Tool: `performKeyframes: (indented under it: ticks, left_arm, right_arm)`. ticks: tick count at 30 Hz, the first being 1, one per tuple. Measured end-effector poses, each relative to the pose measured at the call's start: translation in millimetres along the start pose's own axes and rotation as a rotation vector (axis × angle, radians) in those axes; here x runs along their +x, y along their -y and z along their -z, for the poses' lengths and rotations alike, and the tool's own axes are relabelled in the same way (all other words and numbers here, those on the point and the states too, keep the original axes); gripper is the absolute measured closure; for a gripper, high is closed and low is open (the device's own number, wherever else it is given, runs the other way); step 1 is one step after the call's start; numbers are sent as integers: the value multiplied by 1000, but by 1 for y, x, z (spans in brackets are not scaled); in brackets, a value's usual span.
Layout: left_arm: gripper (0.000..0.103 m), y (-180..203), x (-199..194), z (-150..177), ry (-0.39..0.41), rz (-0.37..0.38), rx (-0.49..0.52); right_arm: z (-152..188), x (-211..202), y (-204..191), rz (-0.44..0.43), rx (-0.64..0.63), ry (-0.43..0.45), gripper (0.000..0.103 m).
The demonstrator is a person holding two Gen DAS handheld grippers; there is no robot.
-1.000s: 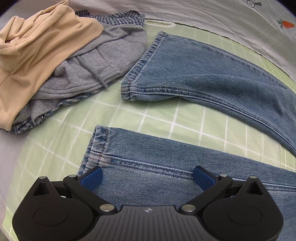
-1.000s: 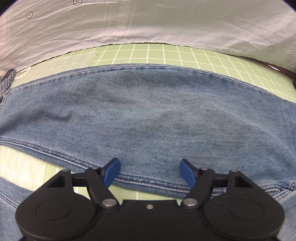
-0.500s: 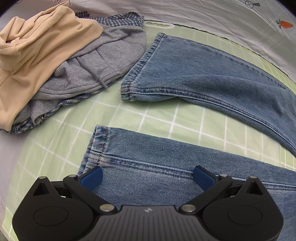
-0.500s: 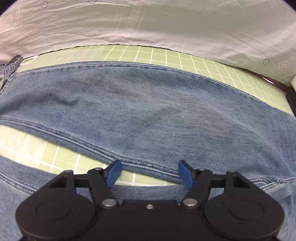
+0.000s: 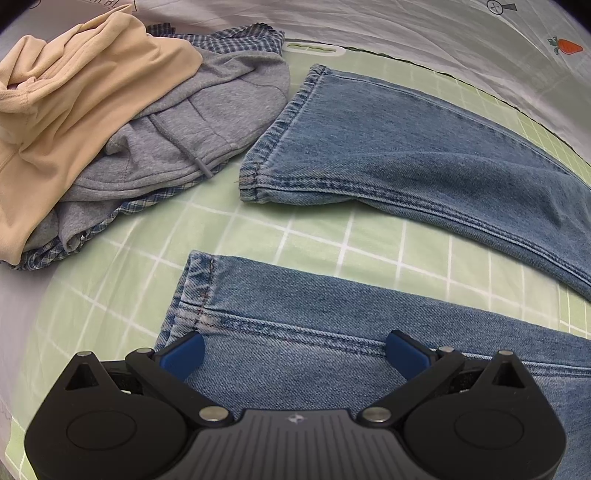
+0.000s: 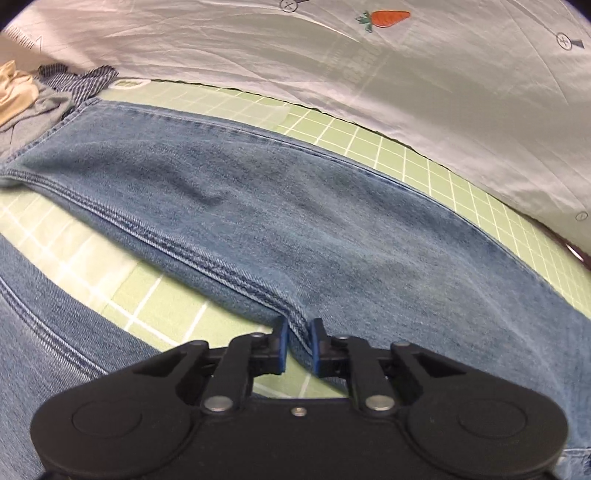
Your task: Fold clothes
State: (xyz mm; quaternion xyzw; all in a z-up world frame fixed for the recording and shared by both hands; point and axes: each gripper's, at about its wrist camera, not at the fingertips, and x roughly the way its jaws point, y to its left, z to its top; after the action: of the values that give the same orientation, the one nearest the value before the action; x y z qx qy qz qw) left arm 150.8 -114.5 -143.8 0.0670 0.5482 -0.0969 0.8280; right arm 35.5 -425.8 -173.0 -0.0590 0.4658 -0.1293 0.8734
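A pair of blue jeans (image 5: 424,155) lies spread flat on a green grid mat (image 5: 295,236), its two legs apart. My left gripper (image 5: 295,352) is open, its blue pads over the near leg (image 5: 332,314) just behind the hem. In the right wrist view the far leg (image 6: 295,206) runs across the mat. My right gripper (image 6: 297,347) is shut on the inner seam edge of the far leg, near the crotch.
A pile of clothes lies at the mat's left: a beige garment (image 5: 74,92), a grey hoodie (image 5: 207,122) and a blue checked shirt (image 5: 229,37). A white sheet (image 6: 332,66) with a carrot print (image 6: 384,17) lies beyond the mat.
My right gripper has swung right along the far leg and shut on its inner seam. My left gripper has stayed open over the near leg.
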Motion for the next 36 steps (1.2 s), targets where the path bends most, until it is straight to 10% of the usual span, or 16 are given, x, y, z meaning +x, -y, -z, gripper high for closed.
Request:
performKeyframes:
  ticks: [13,20,36]
  left_arm:
    - [0,-2,0,-3,-19,1,-1]
    - [0,5,-22,10,-2,-6,0]
    - [0,82,-71,127,-70,17,35]
  right_arm:
    - [11,-17,11,-15,103,-21,90]
    - [30,-57,41,37,321,104,20]
    - [191,-116,166,116,850,16,2]
